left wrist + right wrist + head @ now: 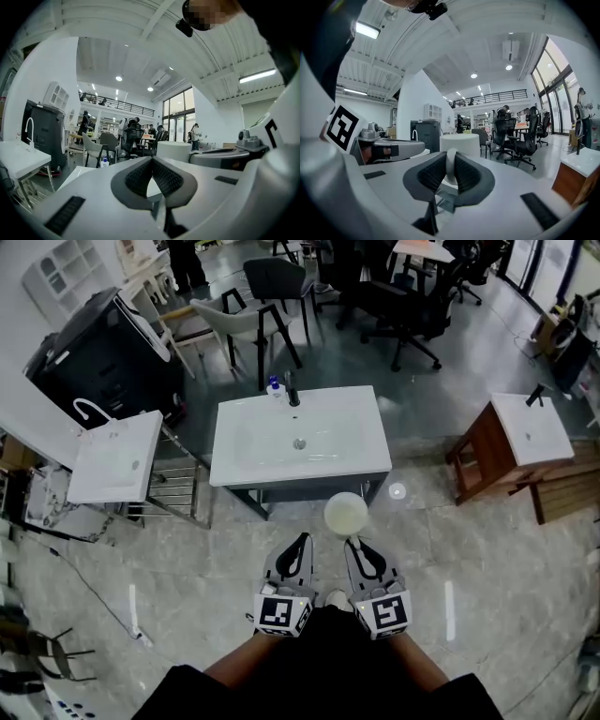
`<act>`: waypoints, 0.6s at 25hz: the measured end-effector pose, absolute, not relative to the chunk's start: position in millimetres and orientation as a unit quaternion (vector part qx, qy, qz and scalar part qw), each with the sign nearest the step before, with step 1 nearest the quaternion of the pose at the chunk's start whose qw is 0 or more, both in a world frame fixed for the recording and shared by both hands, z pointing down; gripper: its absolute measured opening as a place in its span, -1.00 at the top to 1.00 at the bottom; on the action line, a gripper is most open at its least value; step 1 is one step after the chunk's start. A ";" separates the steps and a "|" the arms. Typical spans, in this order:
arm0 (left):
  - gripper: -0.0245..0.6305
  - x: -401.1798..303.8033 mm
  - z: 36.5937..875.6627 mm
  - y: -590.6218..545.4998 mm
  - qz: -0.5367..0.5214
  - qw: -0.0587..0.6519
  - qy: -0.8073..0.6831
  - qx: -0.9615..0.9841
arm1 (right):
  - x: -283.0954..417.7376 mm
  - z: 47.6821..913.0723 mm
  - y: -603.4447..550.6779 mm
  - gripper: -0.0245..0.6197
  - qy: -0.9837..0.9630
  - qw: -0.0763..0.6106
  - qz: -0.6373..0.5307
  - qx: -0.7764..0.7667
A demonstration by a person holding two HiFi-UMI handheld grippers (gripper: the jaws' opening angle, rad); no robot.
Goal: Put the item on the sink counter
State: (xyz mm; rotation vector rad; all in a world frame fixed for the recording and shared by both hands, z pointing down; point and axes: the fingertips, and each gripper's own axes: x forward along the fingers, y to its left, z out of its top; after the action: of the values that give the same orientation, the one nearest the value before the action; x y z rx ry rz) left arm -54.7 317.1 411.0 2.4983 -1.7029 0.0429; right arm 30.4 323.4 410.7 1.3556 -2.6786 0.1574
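Observation:
A white cup (346, 513) hangs in front of the sink counter (361, 442), just short of its near edge. My right gripper (356, 542) is shut on the cup's handle. In the right gripper view the handle (451, 164) sits pinched between the dark pads, and the cup's body (459, 142) stands upright beyond them. My left gripper (302, 538) is beside it on the left, shut with nothing in it; its pads (140, 176) meet at the tips. From the left gripper view the cup (174, 151) shows to the right.
A small bottle (275, 388) and a dark faucet (292, 390) stand at the counter's back edge, with the basin (298, 442) in the middle. A smaller white sink (112, 460) stands left, another on a wooden stand (530, 427) right. Chairs (253, 320) lie beyond.

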 end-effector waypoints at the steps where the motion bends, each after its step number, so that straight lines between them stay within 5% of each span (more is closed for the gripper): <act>1: 0.89 -54.7 410.7 317.7 0.015 0.057 -0.565 0.823 | 31.0 411.3 323.0 0.75 -0.891 0.065 0.048 0.447; 15: 0.89 -49.2 421.8 312.3 0.036 0.066 -0.576 0.814 | 47.5 425.5 311.3 0.75 -0.892 0.061 0.058 0.445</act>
State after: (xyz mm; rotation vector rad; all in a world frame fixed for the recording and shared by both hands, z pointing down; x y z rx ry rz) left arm -49.2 312.3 421.8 2.4555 -1.7362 0.1083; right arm 47.5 311.3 425.5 1.3451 -2.6979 0.1755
